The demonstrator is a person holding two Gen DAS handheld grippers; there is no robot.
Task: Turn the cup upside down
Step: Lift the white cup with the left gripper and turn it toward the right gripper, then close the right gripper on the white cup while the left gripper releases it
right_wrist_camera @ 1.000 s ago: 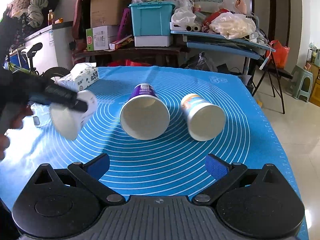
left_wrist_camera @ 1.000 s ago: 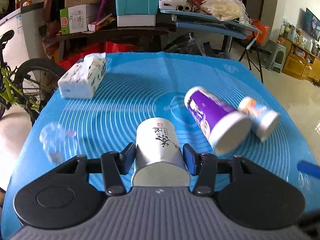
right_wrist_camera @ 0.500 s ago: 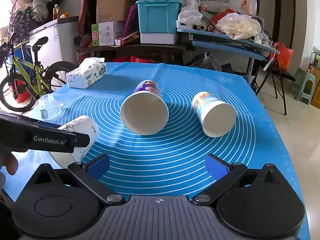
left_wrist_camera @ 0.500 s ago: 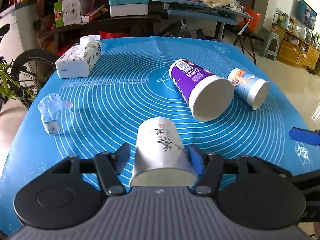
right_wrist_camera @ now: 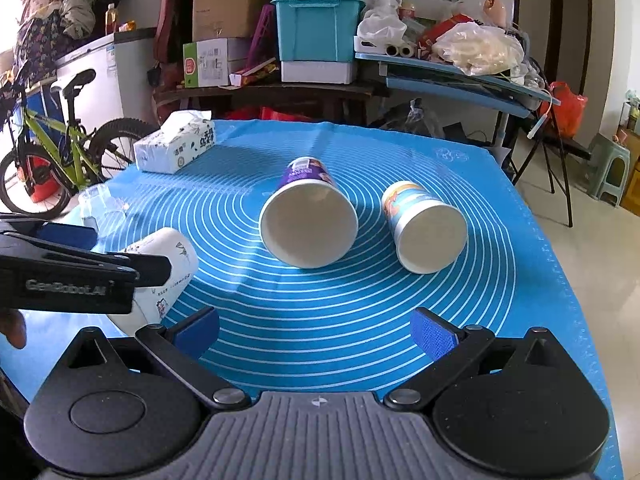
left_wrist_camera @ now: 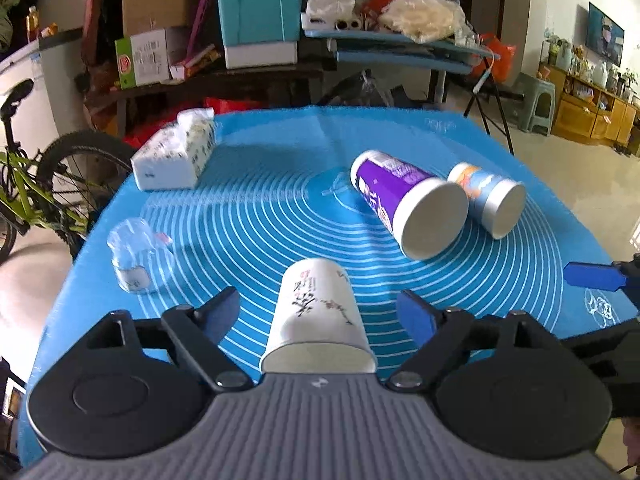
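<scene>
A white paper cup with black calligraphy [left_wrist_camera: 318,316] stands upside down on the blue mat [left_wrist_camera: 260,208], base up, between the fingers of my left gripper [left_wrist_camera: 320,314]. The left jaws are open and clear of the cup on both sides. In the right wrist view the same cup [right_wrist_camera: 168,264] shows at the left, partly hidden by the left gripper's body. A purple cup [left_wrist_camera: 404,200] [right_wrist_camera: 308,220] and a smaller blue-and-orange cup [left_wrist_camera: 490,200] [right_wrist_camera: 424,228] lie on their sides mid-mat. My right gripper [right_wrist_camera: 314,332] is open and empty near the front edge.
A tissue pack [left_wrist_camera: 176,156] lies at the mat's back left. A small clear plastic cup [left_wrist_camera: 134,256] stands at the left edge. A bicycle [right_wrist_camera: 60,152] stands left of the table. Cluttered shelves and a teal bin [right_wrist_camera: 320,32] are behind.
My left gripper has opened and let go of the white cup, which now stands on the mat. The right gripper has stayed open, nearly still.
</scene>
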